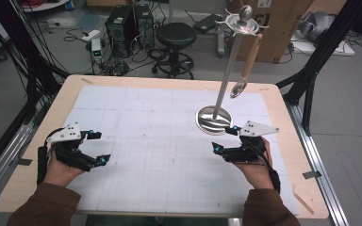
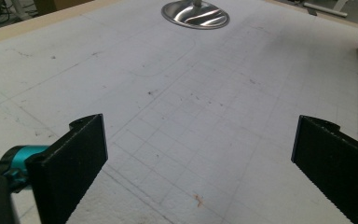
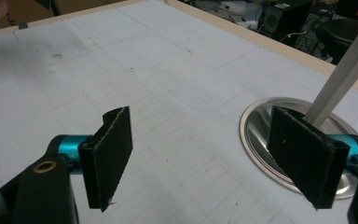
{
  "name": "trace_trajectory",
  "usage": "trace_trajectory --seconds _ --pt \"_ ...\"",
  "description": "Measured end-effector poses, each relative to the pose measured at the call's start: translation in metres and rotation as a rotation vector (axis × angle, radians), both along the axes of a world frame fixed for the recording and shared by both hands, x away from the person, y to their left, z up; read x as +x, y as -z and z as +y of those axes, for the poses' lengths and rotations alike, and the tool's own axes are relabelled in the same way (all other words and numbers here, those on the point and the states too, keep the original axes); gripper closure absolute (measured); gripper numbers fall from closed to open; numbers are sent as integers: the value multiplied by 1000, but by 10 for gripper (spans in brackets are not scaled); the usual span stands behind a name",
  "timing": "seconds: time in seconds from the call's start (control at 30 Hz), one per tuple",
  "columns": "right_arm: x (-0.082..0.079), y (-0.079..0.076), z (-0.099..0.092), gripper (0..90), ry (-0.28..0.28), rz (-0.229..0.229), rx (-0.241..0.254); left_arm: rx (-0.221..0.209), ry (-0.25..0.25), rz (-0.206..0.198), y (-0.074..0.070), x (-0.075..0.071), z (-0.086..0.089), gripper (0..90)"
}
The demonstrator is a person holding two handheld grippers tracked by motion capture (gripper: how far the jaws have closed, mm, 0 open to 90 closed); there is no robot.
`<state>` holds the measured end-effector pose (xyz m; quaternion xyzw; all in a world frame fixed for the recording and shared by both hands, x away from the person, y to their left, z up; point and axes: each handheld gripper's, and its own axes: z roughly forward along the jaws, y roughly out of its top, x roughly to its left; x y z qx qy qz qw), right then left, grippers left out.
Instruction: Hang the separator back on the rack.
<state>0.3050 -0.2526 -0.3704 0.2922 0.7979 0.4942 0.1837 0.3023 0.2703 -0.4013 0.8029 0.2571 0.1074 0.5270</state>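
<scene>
Fingers of both grippers are spread wide with nothing between them: left gripper [image 1: 98, 147] released over bare mat, right gripper [image 1: 226, 139] released just beside the stand's base [image 1: 213, 120].

Risks, as judged from this pose:
- Base could be clipped by the right gripper's far finger [image 3: 304, 158], which is seen in the right gripper view overlapping the disc rim. A sideways nudge there would be carried up the tall pole [image 1: 228, 68], and the stand could rock or tip.
- Spoon [image 1: 246, 66] is hung loosely from a hook at the top; any knock on the pole could set it swinging or drop it.
- Polished metal gives poor purchase; a pinch on the pole or the spoon bowl could slip.

Materials and shapes:
- Finger pads [image 2: 72, 163]: flat black rectangular blocks, finely ribbed, on teal mounts.
- Mat [image 1: 146, 141]: white gridded sheet, scuffed and speckled, laid on a pale wood counter [image 1: 42, 141] with rounded corners.
- Stand: mirror-finish round dished base, slim matte metal pole, hooked crown capped by a ball.
- Spoon: pale wooden handle, shiny metal bowl hanging downward, well above the counter at the far right.
</scene>
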Motion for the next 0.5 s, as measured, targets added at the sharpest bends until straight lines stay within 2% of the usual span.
trace_trajectory --seconds 0.5 --pt "-1 0 0 218 1 3 -1 2 1 0 0 0 0 40"
